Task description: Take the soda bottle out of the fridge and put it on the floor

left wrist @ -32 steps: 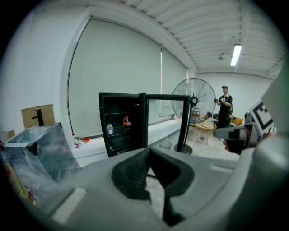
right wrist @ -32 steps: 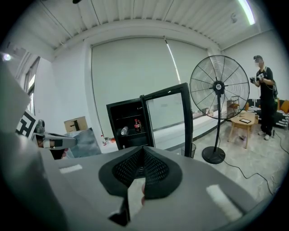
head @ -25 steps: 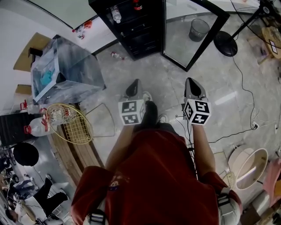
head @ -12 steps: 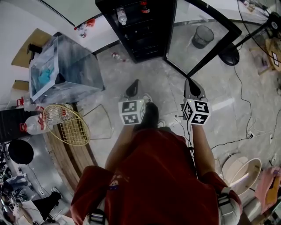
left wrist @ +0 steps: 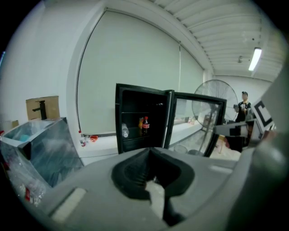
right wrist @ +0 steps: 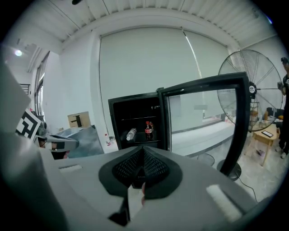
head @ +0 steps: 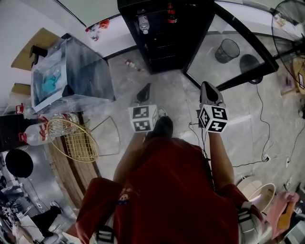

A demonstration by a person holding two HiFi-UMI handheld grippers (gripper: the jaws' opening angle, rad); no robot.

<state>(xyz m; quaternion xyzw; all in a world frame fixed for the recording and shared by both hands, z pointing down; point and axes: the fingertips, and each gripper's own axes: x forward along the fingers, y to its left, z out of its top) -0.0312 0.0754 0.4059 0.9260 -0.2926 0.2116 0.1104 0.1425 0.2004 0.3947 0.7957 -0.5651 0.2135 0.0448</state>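
The soda bottle stands upright on a shelf inside the black fridge, toward the shelf's right side. A clear bottle lies on its side at the left of the same shelf. The glass fridge door is swung wide open to the right. The left tool and the right tool both point at the fridge from well back, each with jaws together and nothing between them. Bare floor lies between the tools and the fridge. A wrapped box stands left of that stretch, and a small bottle lies near the fridge's front left corner. A bin sits behind the door.
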